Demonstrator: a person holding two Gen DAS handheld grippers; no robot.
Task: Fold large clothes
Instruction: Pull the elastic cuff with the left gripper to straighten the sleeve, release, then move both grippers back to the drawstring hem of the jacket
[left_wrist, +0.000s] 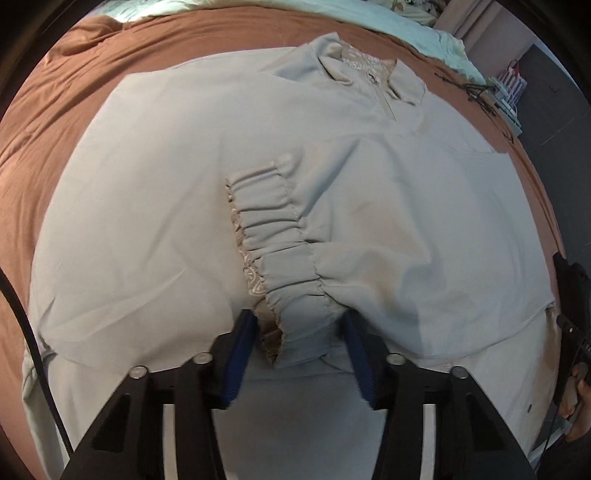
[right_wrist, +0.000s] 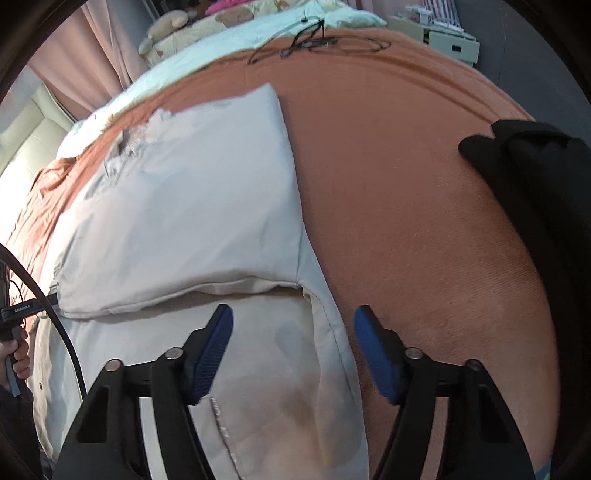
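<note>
Tongs first: the left gripper (left_wrist: 299, 328) stands open astride the elastic cuff (left_wrist: 280, 254) of the beige jacket (left_wrist: 155, 192), pads not pressing. The right gripper (right_wrist: 293, 328) gapes empty over the jacket's edge. Spread on the rust bedspread (right_wrist: 406, 166), the jacket looks light, limp and slippery; the gathered cuff seems the firmest hold.

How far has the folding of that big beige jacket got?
Partly done. The jacket lies flat on the rust bedspread, and both sleeves are folded in across its front; the elastic cuff rests near the middle. In hand: the left gripper has its open pads either side of that cuff's end, while the right gripper, also open, hovers over the jacket's side edge. Left: folding the body over; the hem still lies unfolded.
</note>
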